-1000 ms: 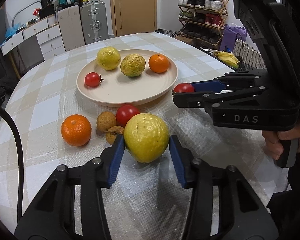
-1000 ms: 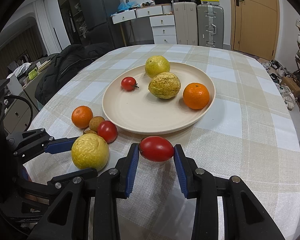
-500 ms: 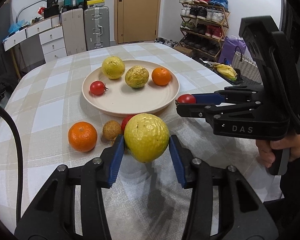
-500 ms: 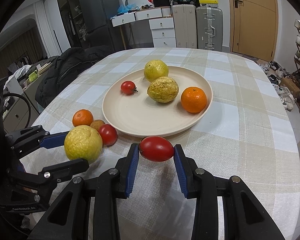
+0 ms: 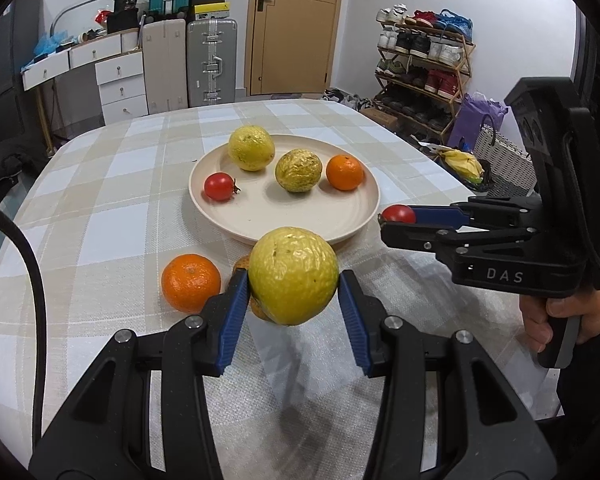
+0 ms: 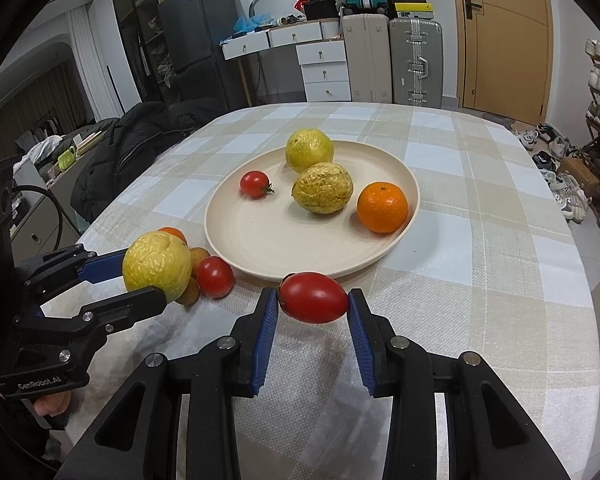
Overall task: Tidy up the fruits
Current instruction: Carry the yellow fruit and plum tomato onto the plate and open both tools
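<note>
My left gripper [image 5: 293,280] is shut on a wrinkled yellow fruit [image 5: 293,275], held above the tablecloth just short of the cream plate [image 5: 260,216]. In the right wrist view the same yellow fruit [image 6: 157,261] shows at the left between the blue pads. My right gripper [image 6: 313,298] is shut on an oval red tomato [image 6: 313,297], hovering at the near rim of the plate [image 6: 260,236]. On the plate lie a small tomato [image 6: 254,184], two yellow fruits [image 6: 309,149] [image 6: 323,187] and an orange [image 6: 382,207].
On the cloth left of the plate sit an orange [image 5: 191,281], a round tomato [image 6: 215,277] and small brown fruits [image 6: 199,257], partly hidden behind the held yellow fruit. A hand [image 5: 568,316] grips the right tool. Shoe rack and suitcases stand beyond the table.
My left gripper has lifted the yellow fruit off the cloth and carried it a little toward the plate. The right gripper with its tomato has stayed put.
</note>
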`<state>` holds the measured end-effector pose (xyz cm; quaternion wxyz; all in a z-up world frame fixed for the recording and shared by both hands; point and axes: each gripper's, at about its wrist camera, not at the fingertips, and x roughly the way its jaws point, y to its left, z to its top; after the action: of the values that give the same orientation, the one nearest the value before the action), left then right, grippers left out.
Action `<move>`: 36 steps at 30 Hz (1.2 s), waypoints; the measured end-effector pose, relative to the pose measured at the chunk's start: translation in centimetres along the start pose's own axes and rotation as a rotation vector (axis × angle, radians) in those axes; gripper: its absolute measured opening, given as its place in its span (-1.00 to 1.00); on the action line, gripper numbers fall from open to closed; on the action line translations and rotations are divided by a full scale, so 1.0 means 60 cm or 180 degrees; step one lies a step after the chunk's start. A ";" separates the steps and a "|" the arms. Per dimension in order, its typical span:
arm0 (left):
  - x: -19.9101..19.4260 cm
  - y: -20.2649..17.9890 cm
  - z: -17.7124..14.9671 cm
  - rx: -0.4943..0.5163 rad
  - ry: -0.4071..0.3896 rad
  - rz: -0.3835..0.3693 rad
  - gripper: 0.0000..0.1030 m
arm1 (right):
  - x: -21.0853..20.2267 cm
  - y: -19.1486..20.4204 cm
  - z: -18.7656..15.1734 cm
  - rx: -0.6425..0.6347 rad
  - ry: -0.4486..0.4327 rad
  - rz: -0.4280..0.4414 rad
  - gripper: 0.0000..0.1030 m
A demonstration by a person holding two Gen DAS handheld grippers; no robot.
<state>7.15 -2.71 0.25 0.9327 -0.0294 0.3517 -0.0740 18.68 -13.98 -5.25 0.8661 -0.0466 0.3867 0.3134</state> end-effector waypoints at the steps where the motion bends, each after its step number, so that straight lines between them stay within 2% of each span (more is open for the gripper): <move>1: -0.001 0.002 0.001 -0.0014 -0.0005 -0.0003 -0.17 | -0.002 0.000 0.001 0.0005 -0.0012 0.0005 -0.29; 16: 0.003 0.034 0.027 -0.0196 -0.0127 0.0106 -0.17 | -0.014 -0.005 0.014 0.0090 -0.0200 0.0061 -0.29; 26: 0.018 0.038 0.060 -0.0197 -0.0197 0.0191 -0.17 | -0.011 -0.025 0.030 0.0235 -0.0269 0.0105 -0.29; 36: 0.059 0.034 0.088 -0.0180 -0.0153 0.0273 -0.17 | 0.006 -0.033 0.043 0.0340 -0.0257 0.0147 -0.29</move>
<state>13.50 -1.22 1.67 0.9420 -0.0424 0.3320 -0.0233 21.68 -14.54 -4.00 0.8748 0.0212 0.3686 0.3138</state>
